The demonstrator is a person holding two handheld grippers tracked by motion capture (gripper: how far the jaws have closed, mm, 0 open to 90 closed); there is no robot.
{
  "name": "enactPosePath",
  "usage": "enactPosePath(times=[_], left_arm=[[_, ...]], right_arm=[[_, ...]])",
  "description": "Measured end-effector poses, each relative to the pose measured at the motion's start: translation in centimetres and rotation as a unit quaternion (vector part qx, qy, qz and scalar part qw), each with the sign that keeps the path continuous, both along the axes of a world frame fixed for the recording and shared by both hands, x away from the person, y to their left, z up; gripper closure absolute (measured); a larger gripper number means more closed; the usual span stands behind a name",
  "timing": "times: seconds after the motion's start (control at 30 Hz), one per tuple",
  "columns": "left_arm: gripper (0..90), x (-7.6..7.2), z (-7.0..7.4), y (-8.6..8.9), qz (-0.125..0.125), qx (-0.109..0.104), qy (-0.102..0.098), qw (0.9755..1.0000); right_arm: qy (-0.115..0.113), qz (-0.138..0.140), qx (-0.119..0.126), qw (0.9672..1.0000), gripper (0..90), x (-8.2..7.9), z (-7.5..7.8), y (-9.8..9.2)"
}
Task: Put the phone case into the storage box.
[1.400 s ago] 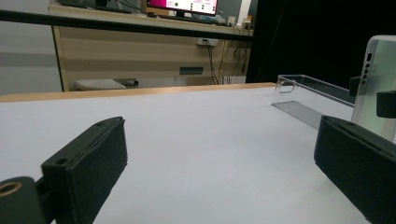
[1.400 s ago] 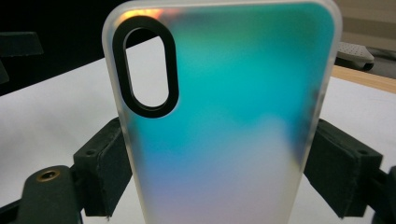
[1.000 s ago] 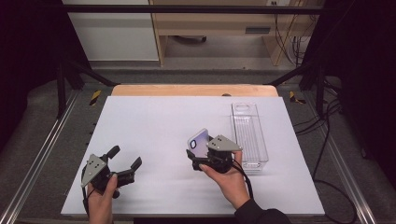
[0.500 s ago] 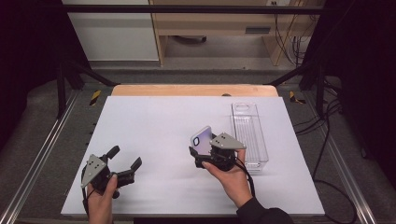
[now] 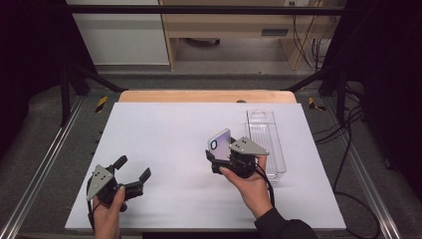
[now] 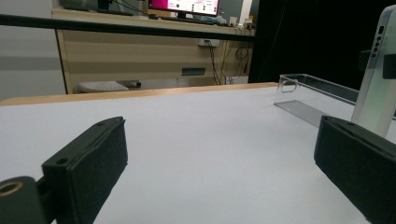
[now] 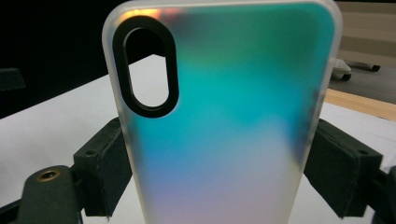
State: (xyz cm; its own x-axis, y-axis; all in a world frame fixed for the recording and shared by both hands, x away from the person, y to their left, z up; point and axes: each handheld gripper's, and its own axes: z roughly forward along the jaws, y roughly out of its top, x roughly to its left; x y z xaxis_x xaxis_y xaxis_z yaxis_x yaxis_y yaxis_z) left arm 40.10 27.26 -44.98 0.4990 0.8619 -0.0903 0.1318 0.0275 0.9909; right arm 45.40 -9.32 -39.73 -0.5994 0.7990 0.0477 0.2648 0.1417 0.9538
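My right gripper is shut on a translucent iridescent phone case and holds it upright above the white table, right of the middle. In the right gripper view the case stands between both pads, its black oval camera cutout at the upper left. My left gripper rests open near the table's front left with nothing between its fingers. In the left gripper view the wide-apart pads frame bare table, and the case rises at the far right edge.
A clear plastic tray lies lengthwise on the table just right of the held case, also seen as a clear tray from the left gripper. Black frame rails and cables border the table; a wooden shelf unit stands beyond the far edge.
The right hand has carried the phone case slightly to the right, toward the clear tray, and lifted it a little. The left gripper has stayed where it was.
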Motion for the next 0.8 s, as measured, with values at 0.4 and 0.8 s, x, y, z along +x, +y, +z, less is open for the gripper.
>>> enactPosePath(times=[0.4, 0.8], left_arm=[[2.1, -0.1, 0.0, 0.1, 0.002, 0.006, -0.004, 1.0000], [1.9, -0.1, 0.0, 0.1, -0.001, 0.005, -0.006, 1.0000]], right_arm=[[-0.007, -0.009, 0.012, 0.9999, 17.2, 0.4, 1.3, -0.8], [-0.011, -0.034, 0.043, 0.9985, 17.2, 1.5, 3.5, -2.6]])
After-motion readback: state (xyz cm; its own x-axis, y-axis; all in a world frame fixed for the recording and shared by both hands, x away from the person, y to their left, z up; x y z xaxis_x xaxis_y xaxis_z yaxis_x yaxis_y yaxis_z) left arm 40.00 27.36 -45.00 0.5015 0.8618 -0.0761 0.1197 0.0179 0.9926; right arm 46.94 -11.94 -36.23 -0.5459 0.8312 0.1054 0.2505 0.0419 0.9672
